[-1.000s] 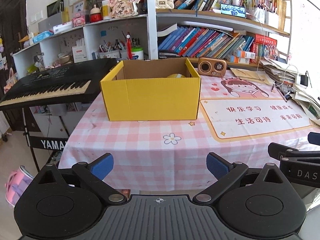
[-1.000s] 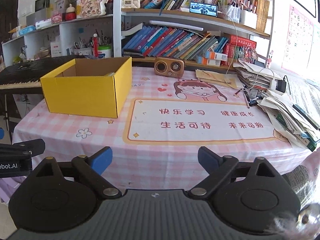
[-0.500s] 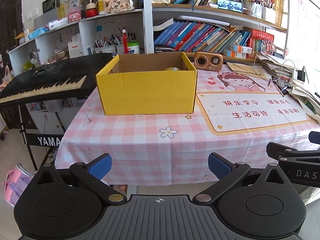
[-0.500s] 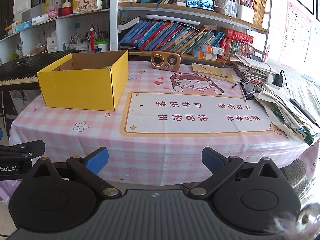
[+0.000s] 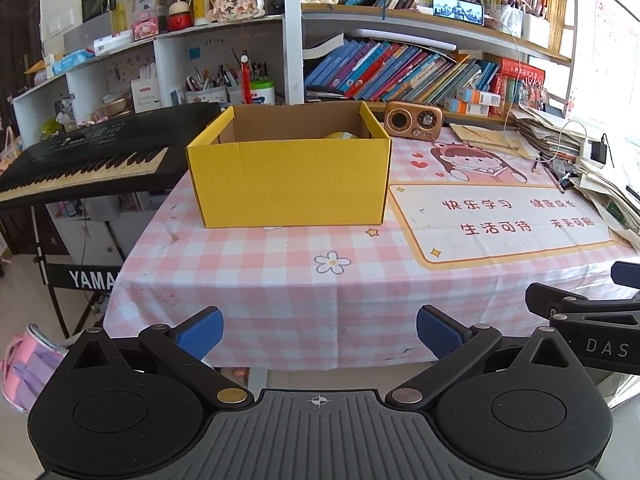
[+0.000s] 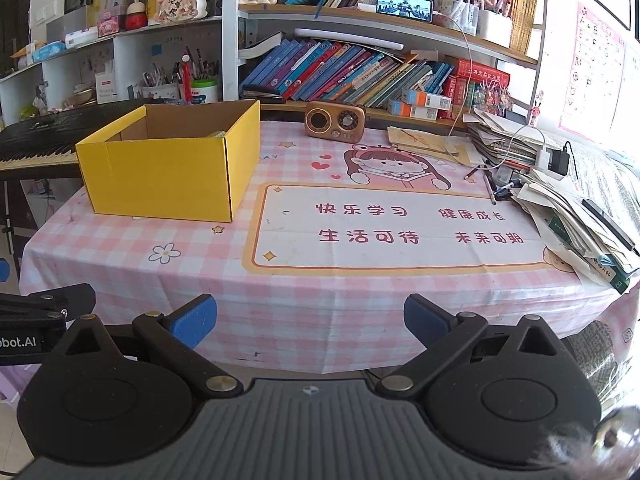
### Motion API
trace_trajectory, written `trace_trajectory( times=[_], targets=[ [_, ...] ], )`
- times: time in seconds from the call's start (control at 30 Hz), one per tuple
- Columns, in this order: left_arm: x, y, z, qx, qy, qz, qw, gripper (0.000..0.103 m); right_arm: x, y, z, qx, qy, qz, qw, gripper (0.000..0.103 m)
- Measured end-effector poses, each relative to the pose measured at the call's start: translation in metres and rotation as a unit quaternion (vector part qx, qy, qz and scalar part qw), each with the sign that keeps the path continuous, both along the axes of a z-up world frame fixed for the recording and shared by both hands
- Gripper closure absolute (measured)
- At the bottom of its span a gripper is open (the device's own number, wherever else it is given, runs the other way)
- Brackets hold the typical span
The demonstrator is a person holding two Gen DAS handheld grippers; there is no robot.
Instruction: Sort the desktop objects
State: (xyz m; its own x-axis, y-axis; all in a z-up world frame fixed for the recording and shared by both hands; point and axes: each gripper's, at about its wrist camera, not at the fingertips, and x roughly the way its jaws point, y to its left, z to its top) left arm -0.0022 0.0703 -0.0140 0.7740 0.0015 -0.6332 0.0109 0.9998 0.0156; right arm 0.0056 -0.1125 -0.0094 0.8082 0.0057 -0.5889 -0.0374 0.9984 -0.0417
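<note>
On the pink checked table point(image 6: 280, 292): one yellow box point(image 5: 290, 176), open-topped, at the left end, with one yellowish item point(image 5: 340, 135) peeking from inside. One brown radio point(image 6: 335, 120) just behind, one pile of papers point(image 6: 572, 216) at the right edge. Two grippers, left point(image 5: 319, 334) and right point(image 6: 310, 322), both off the near edge, jaws spread wide, the right's just opened further, nothing between either pair.

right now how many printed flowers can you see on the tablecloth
1: a white flower printed on the pink checked tablecloth, on the near side of the yellow box. More may be hidden under the box or the paper piles.
</note>
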Motion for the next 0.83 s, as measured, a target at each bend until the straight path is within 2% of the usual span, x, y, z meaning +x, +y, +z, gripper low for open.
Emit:
trace_trajectory(
  times=[0.83],
  targets=[
    [0.005, 0.003, -0.004, -0.002, 0.014, -0.002, 0.9999, 0.000, 0.011, 0.003, -0.006, 0.001, 0.012, 0.006, 1.000, 0.002]
  ],
)
